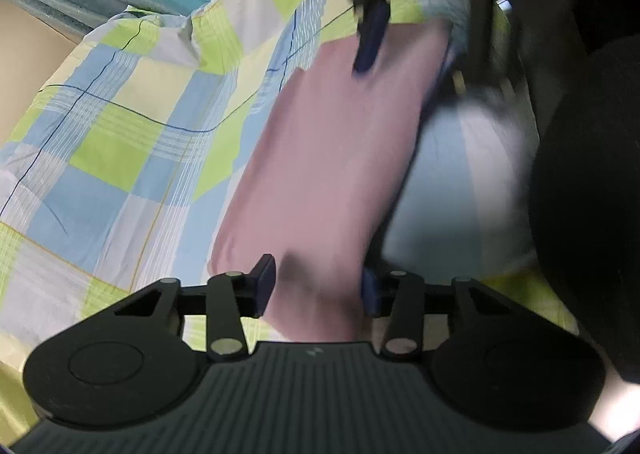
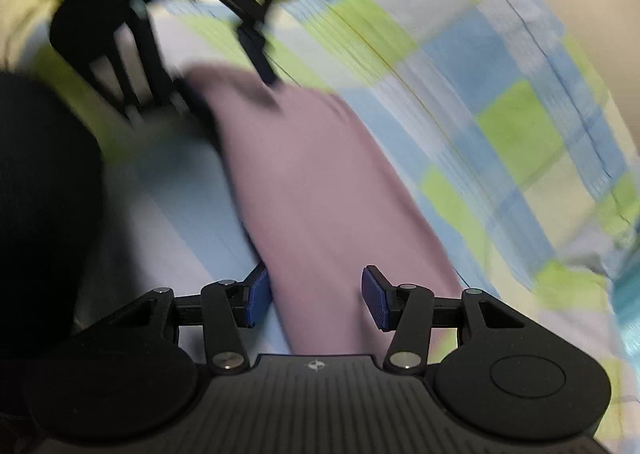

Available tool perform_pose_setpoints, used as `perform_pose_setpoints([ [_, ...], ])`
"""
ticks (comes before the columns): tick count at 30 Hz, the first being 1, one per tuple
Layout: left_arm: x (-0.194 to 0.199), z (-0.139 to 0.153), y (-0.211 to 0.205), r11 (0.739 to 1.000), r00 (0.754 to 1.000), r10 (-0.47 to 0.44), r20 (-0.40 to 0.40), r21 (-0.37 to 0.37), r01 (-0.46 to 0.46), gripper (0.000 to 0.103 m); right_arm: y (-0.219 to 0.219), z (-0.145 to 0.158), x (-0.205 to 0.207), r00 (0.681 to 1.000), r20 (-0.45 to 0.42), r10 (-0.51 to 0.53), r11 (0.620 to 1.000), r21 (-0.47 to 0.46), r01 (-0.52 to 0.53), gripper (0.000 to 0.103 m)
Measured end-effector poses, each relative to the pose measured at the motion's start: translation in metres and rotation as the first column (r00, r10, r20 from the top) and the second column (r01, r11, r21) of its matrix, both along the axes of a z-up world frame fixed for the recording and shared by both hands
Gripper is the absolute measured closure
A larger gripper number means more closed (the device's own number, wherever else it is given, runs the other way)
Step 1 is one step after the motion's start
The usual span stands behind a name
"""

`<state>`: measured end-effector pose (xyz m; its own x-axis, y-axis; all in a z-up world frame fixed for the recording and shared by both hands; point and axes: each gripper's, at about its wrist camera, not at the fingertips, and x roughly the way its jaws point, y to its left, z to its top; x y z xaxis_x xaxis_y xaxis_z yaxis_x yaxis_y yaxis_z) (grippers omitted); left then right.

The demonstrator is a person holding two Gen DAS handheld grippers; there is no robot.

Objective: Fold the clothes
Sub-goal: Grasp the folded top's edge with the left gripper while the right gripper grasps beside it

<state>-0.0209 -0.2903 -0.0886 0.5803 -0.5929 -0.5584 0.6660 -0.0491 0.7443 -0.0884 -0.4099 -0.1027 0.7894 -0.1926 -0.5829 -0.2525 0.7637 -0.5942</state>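
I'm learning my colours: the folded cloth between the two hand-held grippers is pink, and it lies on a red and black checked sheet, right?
Almost. The pink cloth does lie between the hand-held grippers, but the checked sheet is green, blue and white, not red and black. Both wrist views show it.

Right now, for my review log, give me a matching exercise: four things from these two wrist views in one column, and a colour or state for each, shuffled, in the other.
Things:
1. garment
2. bedsheet
3. left gripper
4. finger pads

Colour or state:
A. blue
B. pink, lying between both grippers
C. open over one end of the cloth
D. checked green, blue and white

Pairs: 1-B, 2-D, 3-C, 4-A
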Motion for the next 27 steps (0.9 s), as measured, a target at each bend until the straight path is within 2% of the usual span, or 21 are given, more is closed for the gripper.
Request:
perform_pose_setpoints([
  [4, -0.006, -0.007, -0.004, 1.0, 0.999, -0.015, 0.035, 0.027, 0.014, 0.075, 0.008, -0.006, 0.004, 1.0, -0.006, 0.025, 0.996, -0.09, -0.026, 0.056],
  [9, -0.002, -0.009, -0.011, 0.997, 0.999, -0.014, 0.05, 0.072, 0.01, 0.075, 0.022, -0.012, 0.02, 0.997, -0.039, 0.064, 0.983, -0.169, -0.07, 0.065],
  [11, 0.0, -0.006, -0.015, 0.996, 0.999, -0.006, 0.033, 0.091, 0.003, 0.075, 0.019, -0.012, 0.024, 0.996, -0.061, 0.066, 0.984, -0.164, -0.075, 0.073],
  [12, 0.001, -0.005, -0.017, 0.995, 1.0, -0.004, 0.024, 0.1, 0.001, 0.077, 0.018, -0.011, 0.024, 0.995, -0.071, 0.066, 0.984, -0.161, -0.077, 0.084],
  [13, 0.002, -0.003, -0.019, 0.994, 1.0, -0.001, 0.016, 0.11, 0.0, 0.083, 0.017, -0.011, 0.023, 0.994, -0.081, 0.067, 0.984, -0.159, -0.079, 0.09],
  [19, 0.001, -0.001, -0.021, 0.99, 1.0, -0.008, 0.017, 0.139, 0.006, 0.09, 0.017, -0.003, 0.024, 0.996, -0.069, 0.053, 0.986, -0.155, -0.064, 0.096],
  [27, -0.002, 0.011, -0.02, 0.991, 0.999, -0.015, 0.037, 0.13, 0.01, 0.091, 0.021, 0.011, 0.014, 0.997, -0.053, 0.051, 0.985, -0.163, -0.059, 0.097],
])
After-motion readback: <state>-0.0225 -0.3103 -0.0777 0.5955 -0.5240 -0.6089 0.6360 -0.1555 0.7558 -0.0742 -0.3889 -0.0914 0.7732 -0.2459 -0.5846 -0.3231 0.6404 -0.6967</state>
